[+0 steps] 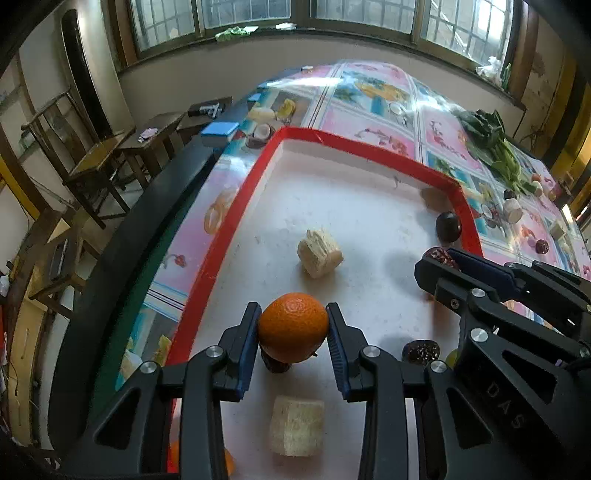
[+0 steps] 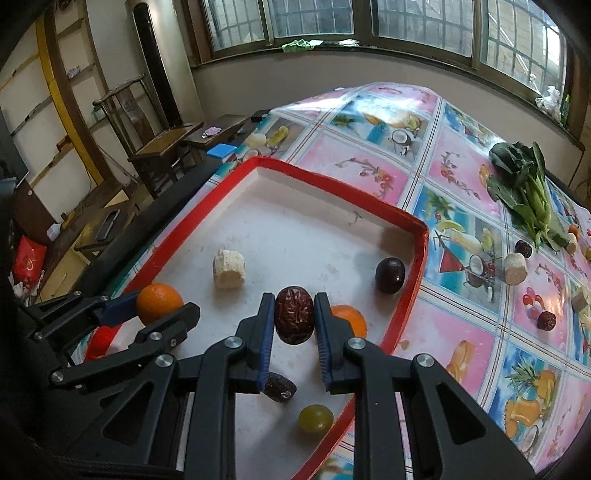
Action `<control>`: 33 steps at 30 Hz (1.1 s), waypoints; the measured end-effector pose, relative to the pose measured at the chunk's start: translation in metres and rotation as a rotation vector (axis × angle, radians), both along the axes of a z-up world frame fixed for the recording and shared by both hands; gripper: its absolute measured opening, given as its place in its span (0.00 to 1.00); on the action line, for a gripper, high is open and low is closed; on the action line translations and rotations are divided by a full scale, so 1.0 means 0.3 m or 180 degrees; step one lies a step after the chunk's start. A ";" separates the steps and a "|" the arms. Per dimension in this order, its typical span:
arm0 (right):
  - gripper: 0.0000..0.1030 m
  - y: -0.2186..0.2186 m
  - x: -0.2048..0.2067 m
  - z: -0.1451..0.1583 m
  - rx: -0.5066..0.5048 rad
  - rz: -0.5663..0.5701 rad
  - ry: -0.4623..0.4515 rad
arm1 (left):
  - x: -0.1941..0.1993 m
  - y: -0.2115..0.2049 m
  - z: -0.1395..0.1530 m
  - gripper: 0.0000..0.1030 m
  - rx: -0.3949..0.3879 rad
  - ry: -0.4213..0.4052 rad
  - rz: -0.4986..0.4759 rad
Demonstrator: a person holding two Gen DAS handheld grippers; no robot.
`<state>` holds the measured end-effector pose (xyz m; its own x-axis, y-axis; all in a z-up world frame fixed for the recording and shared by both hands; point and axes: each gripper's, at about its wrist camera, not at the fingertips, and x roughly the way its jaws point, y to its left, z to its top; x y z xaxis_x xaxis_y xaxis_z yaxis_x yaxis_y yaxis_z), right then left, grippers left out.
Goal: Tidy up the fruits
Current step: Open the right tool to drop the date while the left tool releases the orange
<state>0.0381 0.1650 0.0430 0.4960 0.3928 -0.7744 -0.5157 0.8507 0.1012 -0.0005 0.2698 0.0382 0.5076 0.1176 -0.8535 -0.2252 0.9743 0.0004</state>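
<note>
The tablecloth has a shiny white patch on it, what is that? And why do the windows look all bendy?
In both wrist views window light glares off the glossy tablecloth, washing out its pictures near the far end. The windows bend because the fisheye lenses curve straight lines near the picture edges.

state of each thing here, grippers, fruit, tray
left gripper: shut on the orange
orange: held between the jaws, over the tray
right gripper: shut on the red date
red date: held between the jaws, over the tray
tray: on the table, holding fruit
green grape: loose in the tray
dark plum: loose by the tray wall
leafy greens: lying on the table, outside the tray
</note>
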 end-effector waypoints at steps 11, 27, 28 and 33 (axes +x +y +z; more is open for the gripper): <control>0.23 0.011 0.018 -0.041 -0.0081 -0.0014 0.0081 | 0.014 -0.002 -0.004 0.34 0.0081 0.0017 -0.0015; 0.29 0.006 0.036 -0.033 -0.0047 -0.0115 0.0099 | 0.022 0.032 0.018 0.52 0.0095 -0.0041 0.0098; 0.31 0.003 0.037 -0.032 -0.0033 -0.0119 0.0106 | 0.021 0.032 0.024 0.53 0.0107 -0.0064 0.0099; 0.36 -0.015 0.036 -0.013 0.0050 -0.0188 0.0098 | 0.029 0.030 0.042 0.53 0.0106 -0.0117 0.0094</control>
